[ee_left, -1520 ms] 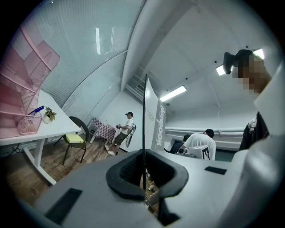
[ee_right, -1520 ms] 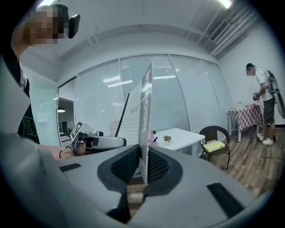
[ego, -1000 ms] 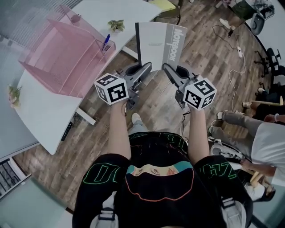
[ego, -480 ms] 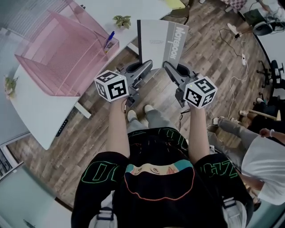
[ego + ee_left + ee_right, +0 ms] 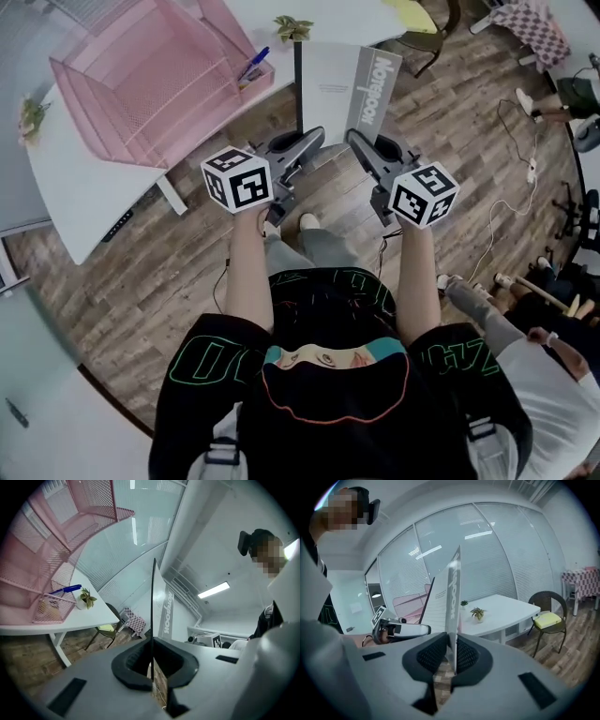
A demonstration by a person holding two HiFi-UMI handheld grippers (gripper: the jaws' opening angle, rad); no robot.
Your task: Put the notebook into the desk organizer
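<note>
I hold a grey-and-white notebook (image 5: 342, 89) flat in the air between both grippers. My left gripper (image 5: 314, 139) is shut on its lower left edge, and my right gripper (image 5: 353, 141) is shut on its lower right edge. In the left gripper view the notebook (image 5: 154, 602) stands edge-on between the jaws. The right gripper view shows the notebook (image 5: 451, 606) pinched between the dark pads. The pink mesh desk organizer (image 5: 155, 75) stands on the white desk (image 5: 75, 202) to the upper left, apart from the notebook.
A blue pen (image 5: 253, 64) sticks out of the organizer's small side cup. A small potted plant (image 5: 292, 26) sits on the desk behind the notebook. A chair with a yellow cushion (image 5: 417, 14) stands beyond. A seated person (image 5: 539, 347) and cables (image 5: 511, 169) lie to the right.
The desk and organizer have shifted right and nearer in the head view as the person moved toward them. Both grippers still hold the notebook the same way.
</note>
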